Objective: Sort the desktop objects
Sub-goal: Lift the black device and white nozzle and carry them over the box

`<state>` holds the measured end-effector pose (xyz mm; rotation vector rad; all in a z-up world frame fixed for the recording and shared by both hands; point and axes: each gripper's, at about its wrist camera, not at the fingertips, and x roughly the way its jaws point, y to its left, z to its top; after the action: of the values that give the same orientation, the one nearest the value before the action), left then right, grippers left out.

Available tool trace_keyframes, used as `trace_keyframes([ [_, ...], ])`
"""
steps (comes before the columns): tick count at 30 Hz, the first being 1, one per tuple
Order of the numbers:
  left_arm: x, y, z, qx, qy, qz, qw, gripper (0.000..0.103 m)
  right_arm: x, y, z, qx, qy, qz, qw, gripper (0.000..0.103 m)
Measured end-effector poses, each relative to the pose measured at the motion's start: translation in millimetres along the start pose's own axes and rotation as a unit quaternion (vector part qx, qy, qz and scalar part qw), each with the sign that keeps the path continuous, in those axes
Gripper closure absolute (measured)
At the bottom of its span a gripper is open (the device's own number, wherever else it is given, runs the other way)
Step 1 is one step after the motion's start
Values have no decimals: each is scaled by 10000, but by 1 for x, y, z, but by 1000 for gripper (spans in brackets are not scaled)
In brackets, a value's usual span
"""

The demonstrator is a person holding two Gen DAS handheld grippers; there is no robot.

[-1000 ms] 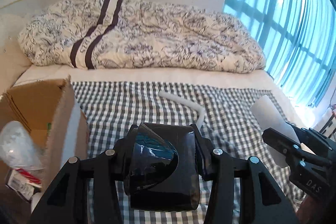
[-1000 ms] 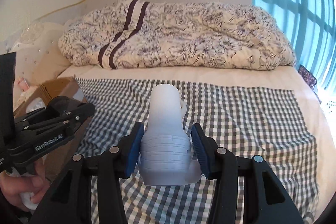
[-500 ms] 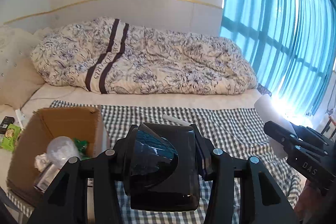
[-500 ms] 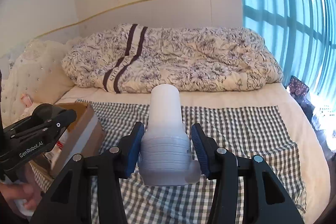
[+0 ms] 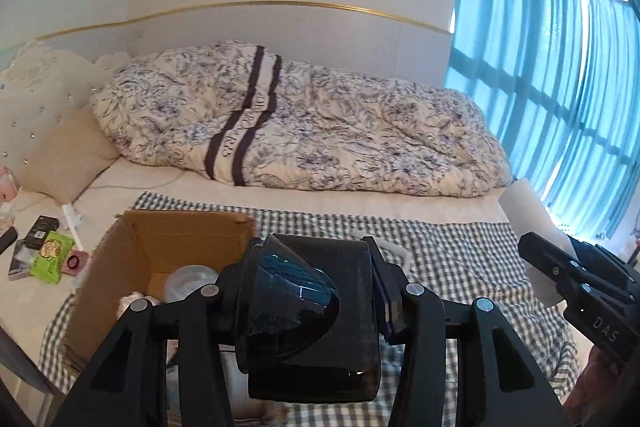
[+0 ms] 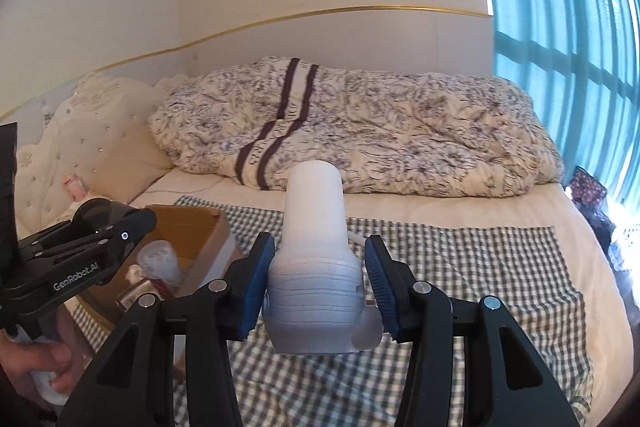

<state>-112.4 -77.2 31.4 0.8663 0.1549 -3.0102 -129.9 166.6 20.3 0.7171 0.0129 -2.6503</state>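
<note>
My left gripper [image 5: 312, 261] is shut on a glossy black plastic holder [image 5: 308, 311], held above the near right corner of an open cardboard box [image 5: 160, 247]. The box sits on a checked cloth [image 5: 460, 247] and holds a clear plastic cup [image 5: 188, 279] and other small items. My right gripper [image 6: 318, 255] is shut on a white translucent plastic bottle-shaped piece [image 6: 314, 267], held over the cloth to the right of the box [image 6: 200, 227]. The left gripper [image 6: 92, 239] appears at the left of the right wrist view, with a hand below it.
A white bent tube [image 5: 396, 251] lies on the cloth behind the black holder. A patterned quilt [image 5: 300, 123] fills the back of the bed. A green packet [image 5: 50, 257] and small boxes lie left of the cardboard box. Blue curtains [image 5: 560, 87] hang at the right.
Both grippers have risen and drawn back from the cloth with their objects. The left one has swung left, so the box's inside now shows in front of it.
</note>
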Motion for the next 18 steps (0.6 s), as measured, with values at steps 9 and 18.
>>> trace_keyframes([
  [9,-6,49,3,-30,-79,361,9993,55,29,46,8,-192,103,430,9988,56],
  [18,4,101,3,-152,67,721,9973,55,58,94,14,-479,263,793,9954,56],
])
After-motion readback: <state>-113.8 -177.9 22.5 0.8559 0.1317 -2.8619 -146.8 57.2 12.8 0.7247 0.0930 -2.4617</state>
